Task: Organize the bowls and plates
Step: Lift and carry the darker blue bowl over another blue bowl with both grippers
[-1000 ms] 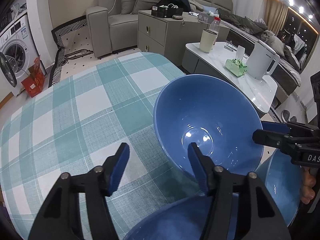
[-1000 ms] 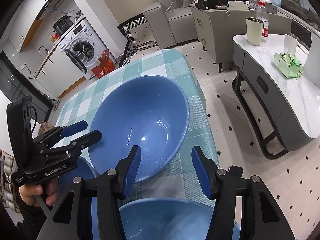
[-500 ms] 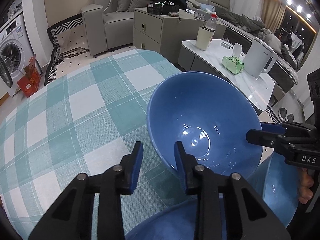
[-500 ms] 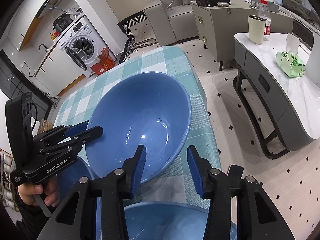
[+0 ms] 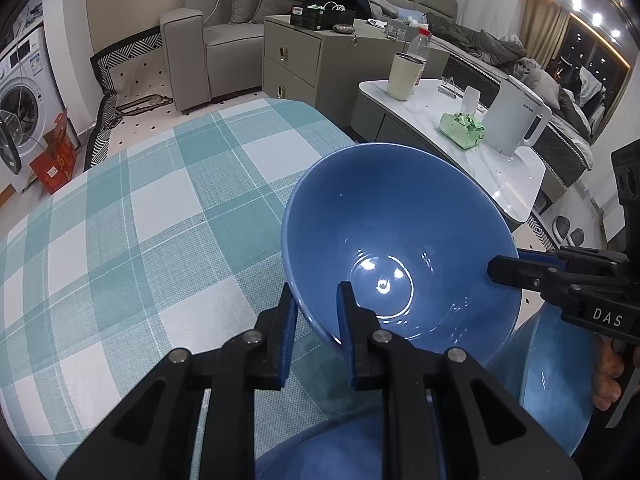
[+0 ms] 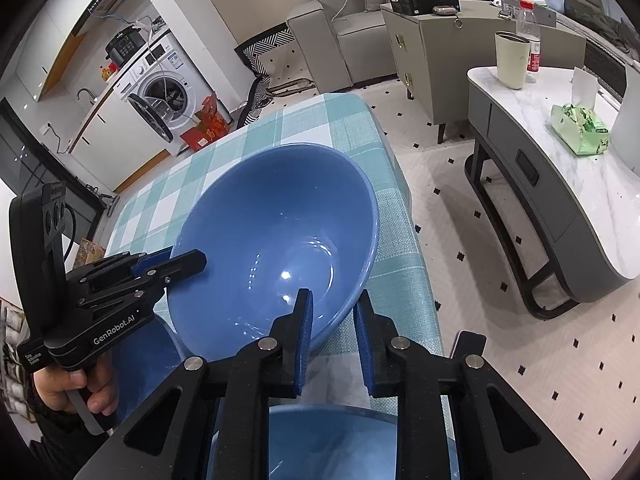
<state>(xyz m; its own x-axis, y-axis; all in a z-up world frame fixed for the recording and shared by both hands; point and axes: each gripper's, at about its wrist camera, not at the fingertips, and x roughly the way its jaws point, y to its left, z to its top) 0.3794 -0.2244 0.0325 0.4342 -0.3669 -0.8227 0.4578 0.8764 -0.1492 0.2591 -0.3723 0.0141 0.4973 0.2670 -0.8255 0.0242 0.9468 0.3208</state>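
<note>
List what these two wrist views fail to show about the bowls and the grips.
- Left wrist view: the lower bowl is cut off by the bottom edge and hidden by the left gripper.
- Left wrist view: the right gripper shows side-on; its contact with the big blue bowl is unclear.
- Right wrist view: the bowl at left sits mostly behind the left gripper.

Tally: three bowls, two grippers, five single items.
I am counting three blue bowls: the tilted bowl (image 5: pixel 400 240), a second bowl (image 5: pixel 552 368) and a third bowl (image 5: pixel 340 452). I am logging two grippers, my left gripper (image 5: pixel 316 332) and right gripper (image 6: pixel 332 332). I am noting one kettle (image 5: pixel 516 116), one tissue pack (image 5: pixel 462 130), one tumbler (image 5: pixel 403 76), one bottle (image 5: pixel 422 46) and one washing machine (image 5: pixel 20 96).
</note>
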